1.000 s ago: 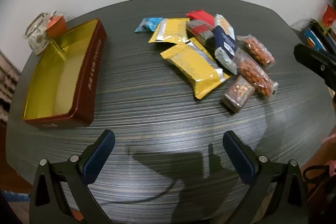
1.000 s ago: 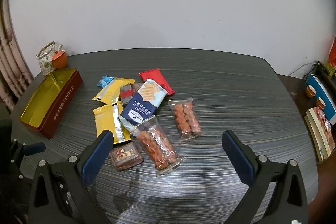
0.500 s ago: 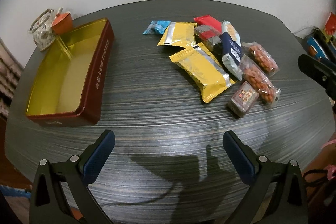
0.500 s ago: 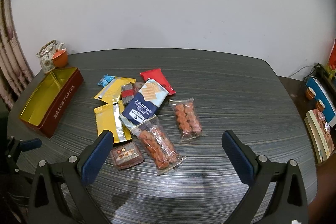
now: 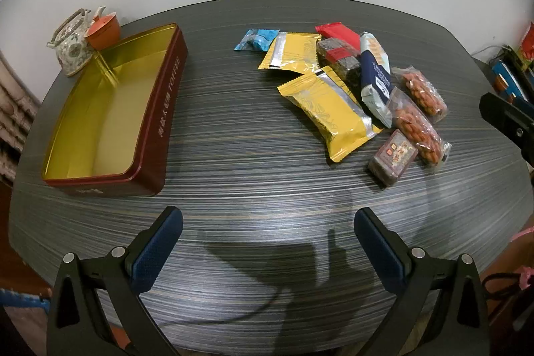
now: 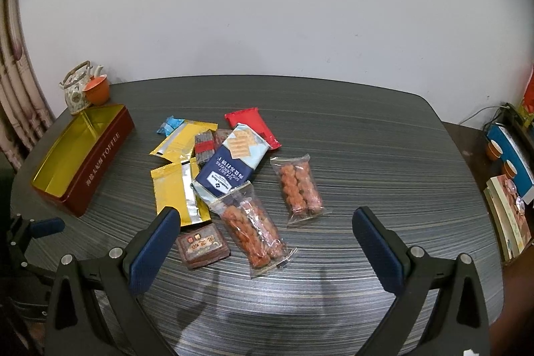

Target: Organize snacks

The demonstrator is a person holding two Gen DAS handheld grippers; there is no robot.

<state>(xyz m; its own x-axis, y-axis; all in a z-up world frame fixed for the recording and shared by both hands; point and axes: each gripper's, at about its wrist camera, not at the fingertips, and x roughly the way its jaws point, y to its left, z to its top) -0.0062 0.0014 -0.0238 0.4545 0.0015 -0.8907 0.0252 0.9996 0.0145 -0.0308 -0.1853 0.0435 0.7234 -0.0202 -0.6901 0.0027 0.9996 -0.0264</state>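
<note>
Snacks loose on table, tin empty

Left gripper (image 5: 268,237): jaws wide apart, nothing held, above bare table (image 5: 233,162) near its front edge. Right gripper (image 6: 267,237): also spread wide and empty, above the snack pile.

Left view: open tin (image 5: 110,109) at left, gold inside fully seen, nothing in it. Teapot (image 5: 71,45) and orange cup (image 5: 103,29) just behind it. Snacks well right of tin: blue sweet (image 5: 256,39), two yellow packs (image 5: 328,112), red pack (image 5: 338,34), cracker pack (image 5: 375,72), two clear nut bags (image 5: 415,125), brown box (image 5: 393,155).

Right view only: cracker pack's printed face (image 6: 230,162), lying over the neighbours; books (image 6: 509,216) and cups far right; curtain at left. Tin interior partly hidden here.
</note>
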